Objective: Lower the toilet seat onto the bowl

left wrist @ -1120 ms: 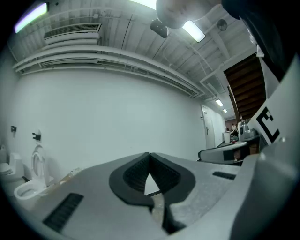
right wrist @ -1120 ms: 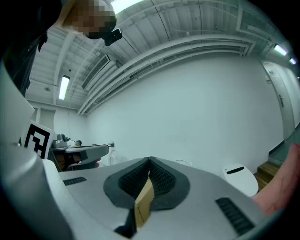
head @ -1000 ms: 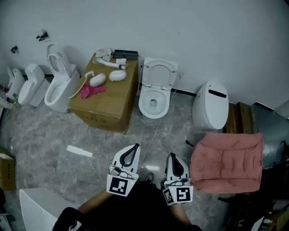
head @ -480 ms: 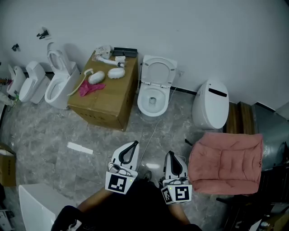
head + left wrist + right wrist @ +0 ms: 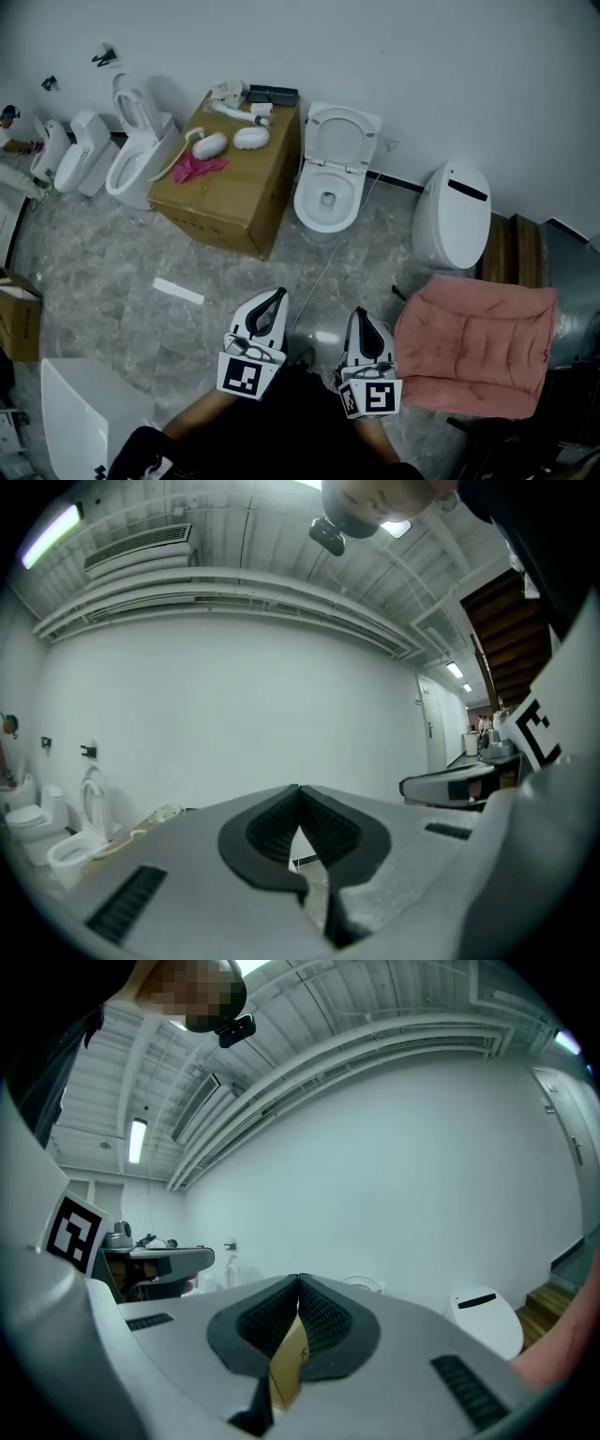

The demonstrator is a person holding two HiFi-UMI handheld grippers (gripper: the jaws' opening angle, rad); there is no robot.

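To the left of the cardboard box (image 5: 230,192) stand two other toilets (image 5: 131,164), well out of the way. A white strip (image 5: 178,292) lies on the floor on the box's near side. Also on that side, well back from the box, the person holds the left gripper (image 5: 281,294) with its jaws pressed together on nothing. The right gripper (image 5: 361,313) sits just beside it, closed and empty too.

Just to the right of the box is the toilet that matters. Its seat (image 5: 342,139) is tipped up against the wall and its bowl (image 5: 326,199) is open below. I'd say the job hasn't begun.

To do it well, I'd walk in, hook the top rim of the seat with one closed tip and draw it forward. The other gripper can go under it so it settles rather than slams.

The box side crowds the bowl closely, so I'd come from the front or from the side away from the box. A thin cable (image 5: 317,281) runs across the floor on that line. Further right of the box, a closed toilet (image 5: 453,223) and a pink cushion (image 5: 478,342) narrow the lane.
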